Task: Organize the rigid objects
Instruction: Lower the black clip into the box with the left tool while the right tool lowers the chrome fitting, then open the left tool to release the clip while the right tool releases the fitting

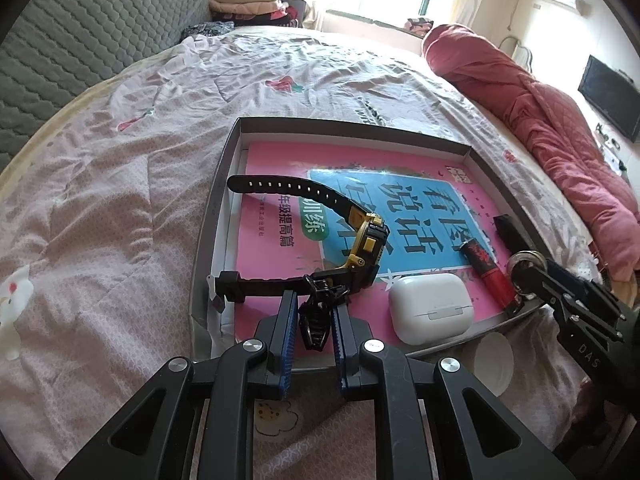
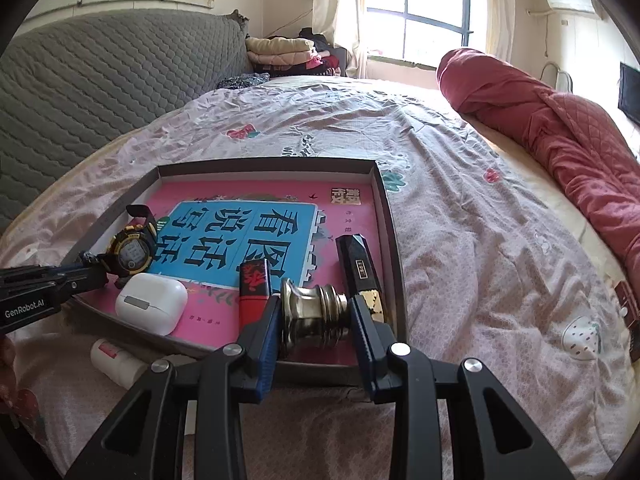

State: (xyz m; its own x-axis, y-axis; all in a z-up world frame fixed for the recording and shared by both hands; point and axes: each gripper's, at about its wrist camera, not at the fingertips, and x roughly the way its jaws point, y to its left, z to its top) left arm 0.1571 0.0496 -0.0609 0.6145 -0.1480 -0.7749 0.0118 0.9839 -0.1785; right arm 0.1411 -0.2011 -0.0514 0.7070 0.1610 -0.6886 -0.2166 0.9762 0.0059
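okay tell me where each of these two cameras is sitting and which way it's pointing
Left wrist: sits on the left gripper, facing along its fingers at the watch over the tray; the right gripper shows at right.
Right wrist: sits on the right gripper, facing the metal knob it holds at the tray's near edge; the left gripper shows at left.
Shared: tray, pink book, white earbud case, bed.

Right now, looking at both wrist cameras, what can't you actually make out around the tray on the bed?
- Left wrist view: the small black object clamped in the left gripper; the fingers cover its sides, so I cannot identify it.
- Right wrist view: the metal knob hides the near end of the black-and-gold case.
- Left wrist view: the white bottle outside the tray; the tray wall and right gripper cover most of it.
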